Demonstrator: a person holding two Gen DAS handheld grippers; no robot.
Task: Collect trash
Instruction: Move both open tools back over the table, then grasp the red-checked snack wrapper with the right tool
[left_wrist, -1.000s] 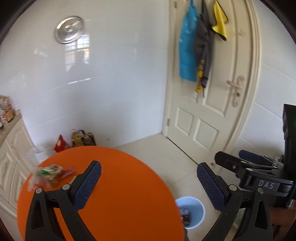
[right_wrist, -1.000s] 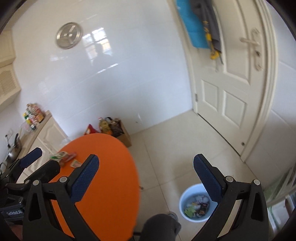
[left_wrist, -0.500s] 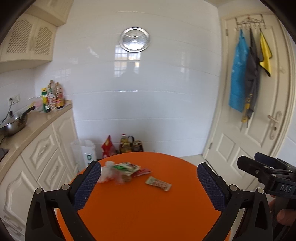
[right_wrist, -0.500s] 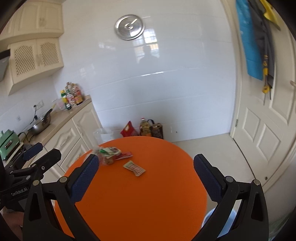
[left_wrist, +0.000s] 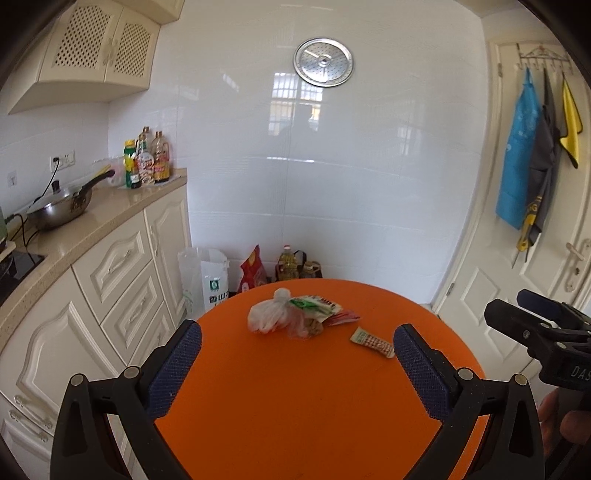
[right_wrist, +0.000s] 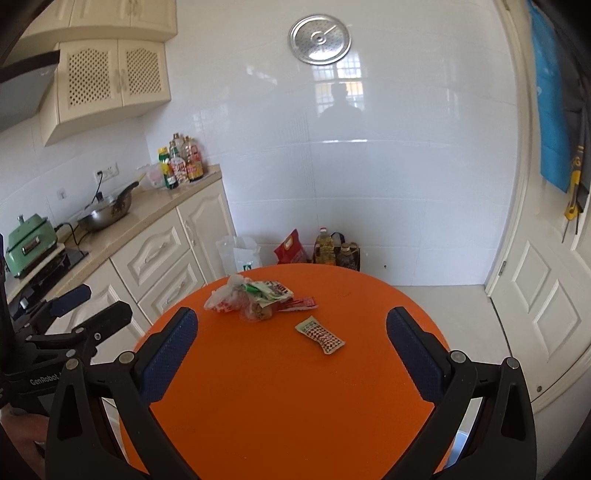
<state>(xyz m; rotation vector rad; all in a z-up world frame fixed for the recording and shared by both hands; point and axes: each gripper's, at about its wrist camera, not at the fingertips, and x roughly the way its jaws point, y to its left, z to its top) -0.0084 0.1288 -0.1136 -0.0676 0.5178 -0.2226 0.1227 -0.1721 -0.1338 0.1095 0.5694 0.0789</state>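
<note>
Left hand-held gripper (left_wrist: 297, 363) spread wide above the near half of the round orange counter (left_wrist: 303, 398), nothing between the pads. Right hand-held gripper (right_wrist: 291, 354) likewise wide and holding nothing, poised over the same surface. Toward the far edge, a loose heap of trash (left_wrist: 286, 317): crumpled clear plastic bag, green-and-white wrapper, red packet, all touching. Just right of the heap and apart from it, a small flat sachet (left_wrist: 372, 342), also seen in the right view (right_wrist: 320, 335).
</note>
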